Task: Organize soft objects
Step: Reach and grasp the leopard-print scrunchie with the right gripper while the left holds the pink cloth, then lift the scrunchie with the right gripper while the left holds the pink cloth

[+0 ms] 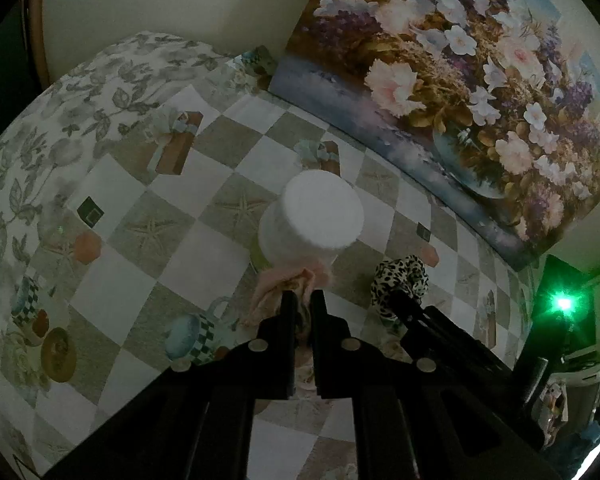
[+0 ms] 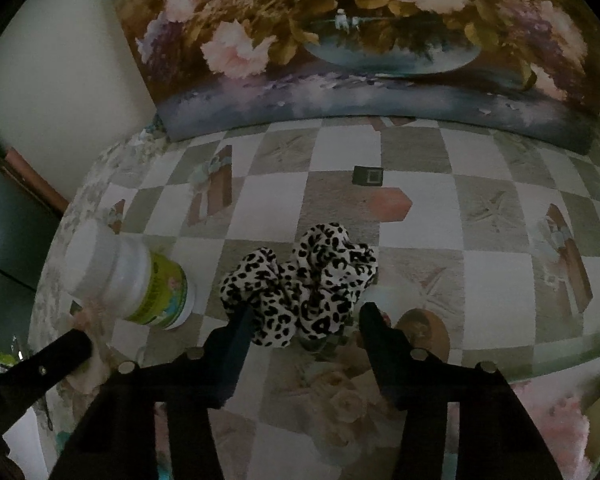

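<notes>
My left gripper (image 1: 303, 297) is shut on a bunched pink scrunchie (image 1: 266, 290), which lies on the checkered tablecloth just in front of a white lidded jar (image 1: 316, 216). A leopard-print scrunchie (image 2: 300, 280) rests on the cloth between the fingers of my right gripper (image 2: 306, 314). The jaws stand apart around it; the left finger touches its edge and the other sits just beside it. In the left wrist view the leopard scrunchie (image 1: 400, 278) lies right of the jar with the right gripper's finger (image 1: 406, 304) at it. The jar (image 2: 132, 276) shows a green label.
A large flower painting (image 1: 460, 80) leans on the wall along the table's far edge. The tablecloth (image 2: 420, 220) carries printed pictures. A leaf-patterned cloth (image 1: 60, 120) covers the left side. A green lamp (image 1: 564, 304) glows beyond the right edge. The left gripper's body (image 2: 52, 356) is at lower left.
</notes>
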The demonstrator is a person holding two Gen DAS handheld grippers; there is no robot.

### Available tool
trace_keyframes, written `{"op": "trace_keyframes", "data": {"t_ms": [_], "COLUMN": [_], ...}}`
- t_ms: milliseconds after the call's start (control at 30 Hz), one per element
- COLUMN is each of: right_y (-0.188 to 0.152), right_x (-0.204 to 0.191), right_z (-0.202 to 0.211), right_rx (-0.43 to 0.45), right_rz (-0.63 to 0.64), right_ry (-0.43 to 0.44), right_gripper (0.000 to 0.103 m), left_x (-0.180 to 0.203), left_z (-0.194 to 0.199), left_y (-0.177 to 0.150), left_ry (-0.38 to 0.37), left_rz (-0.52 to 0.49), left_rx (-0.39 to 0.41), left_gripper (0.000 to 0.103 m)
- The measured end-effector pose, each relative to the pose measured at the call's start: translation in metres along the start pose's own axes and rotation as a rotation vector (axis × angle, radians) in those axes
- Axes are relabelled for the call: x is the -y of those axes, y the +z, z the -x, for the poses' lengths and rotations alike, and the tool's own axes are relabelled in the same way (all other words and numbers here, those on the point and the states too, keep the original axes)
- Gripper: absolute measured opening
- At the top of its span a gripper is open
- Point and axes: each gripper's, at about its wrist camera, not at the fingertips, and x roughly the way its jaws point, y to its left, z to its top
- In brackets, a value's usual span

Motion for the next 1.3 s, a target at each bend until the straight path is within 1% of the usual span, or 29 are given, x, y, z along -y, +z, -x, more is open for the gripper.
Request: {"op": "trace_keyframes", "data": {"t_ms": [67, 100, 167, 233, 300, 533, 700, 967, 1133, 1300], "right_y": [0.000, 0.000, 0.001, 0.001, 0.000, -0.001, -0.003, -0.007, -0.007, -0.007], "right_x": [0.000, -0.001, 0.000, -0.001, -0.002, 0.001, 0.003, 0.005, 0.006, 0.009], "right_z": [-0.003, -0.004, -0.006, -0.007, -0.006, -0.002, 0.001, 0.006, 0.008, 0.012], "right_rx": [-0.004, -0.007, -0.011, -0.008, -0.004, 0.002, -0.001, 0.004, 0.003, 0.012], "right_rz": [-0.001, -0.003, -0.010, -0.010, -0.007, -0.025, -0.034, -0.050, -0.055, -0.068], "right_ry": [-0.003, 0.000, 0.014, 0.022, 0.024, 0.039, 0.063, 0.091, 0.100, 0.123], "right_gripper": [0.053, 0.050, 0.048, 0.044, 0.037, 0.028, 0.020, 0.014, 0.014, 0.014], "left_x": [0.000, 0.001, 0.001, 0.002, 0.002, 0.003, 0.004, 0.006, 0.007, 0.008], "left_z": [0.000, 0.000, -0.001, -0.001, -0.001, -0.003, -0.006, -0.006, -0.007, -0.003], "left_y": [0.000, 0.000, 0.000, 0.000, 0.000, -0.001, -0.003, -0.004, -0.004, -0.003], "left_ry": [-0.001, -0.002, -0.003, -0.002, 0.000, 0.002, 0.006, 0.008, 0.008, 0.007], "left_rz": [-0.002, -0.003, -0.005, -0.006, -0.007, -0.009, -0.015, -0.020, -0.025, -0.025], "left_rx": [-0.002, -0.003, -0.005, -0.006, -0.008, -0.013, -0.020, -0.019, -0.023, -0.010], "left_gripper": [0.007, 0.007, 0.007, 0.007, 0.007, 0.007, 0.007, 0.007, 0.007, 0.007]}}
